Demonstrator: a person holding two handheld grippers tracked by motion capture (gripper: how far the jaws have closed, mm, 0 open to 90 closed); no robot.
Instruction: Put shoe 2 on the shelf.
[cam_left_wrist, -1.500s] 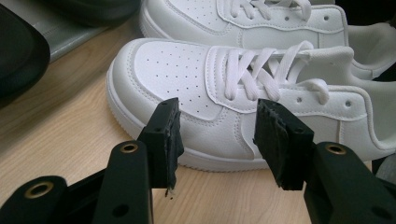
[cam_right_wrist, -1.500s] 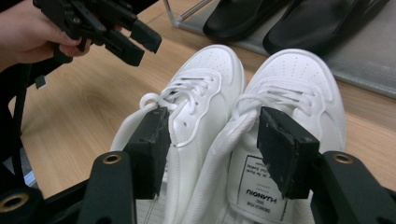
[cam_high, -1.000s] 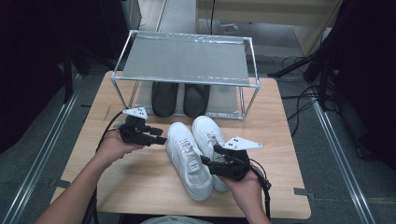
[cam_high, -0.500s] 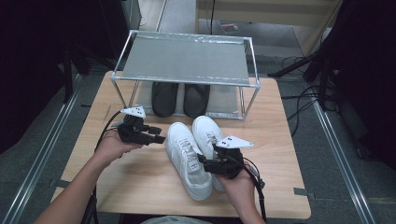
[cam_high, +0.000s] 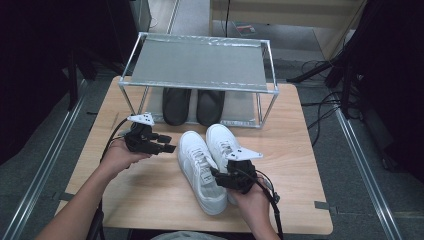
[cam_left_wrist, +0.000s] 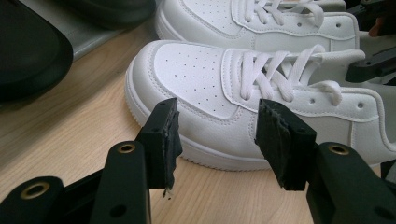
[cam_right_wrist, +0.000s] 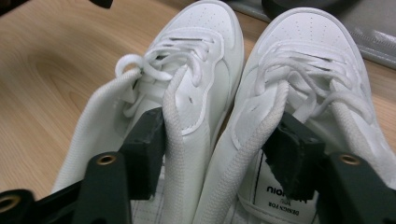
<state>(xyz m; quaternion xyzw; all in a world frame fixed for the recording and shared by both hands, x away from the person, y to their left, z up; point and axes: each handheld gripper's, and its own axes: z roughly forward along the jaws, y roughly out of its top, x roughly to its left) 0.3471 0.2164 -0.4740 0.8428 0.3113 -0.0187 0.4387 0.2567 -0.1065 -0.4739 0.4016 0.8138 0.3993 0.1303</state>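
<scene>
Clearly the white sneakers (cam_high: 207, 167) sit side by side mid-table before the rack (cam_high: 200, 65), toes toward it, so one pinch takes both: my right gripper (cam_right_wrist: 219, 154) has been closing, a jaw inside each shoe, clamping their inner collars. My left gripper (cam_left_wrist: 217, 140) gapes empty beside them.

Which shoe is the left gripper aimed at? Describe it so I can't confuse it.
On the table, in front of the metal rack, stand two white sneakers. It is the left sneaker, nearer the left gripper; unlike the black shoes under the rack, it is white and laced.
</scene>
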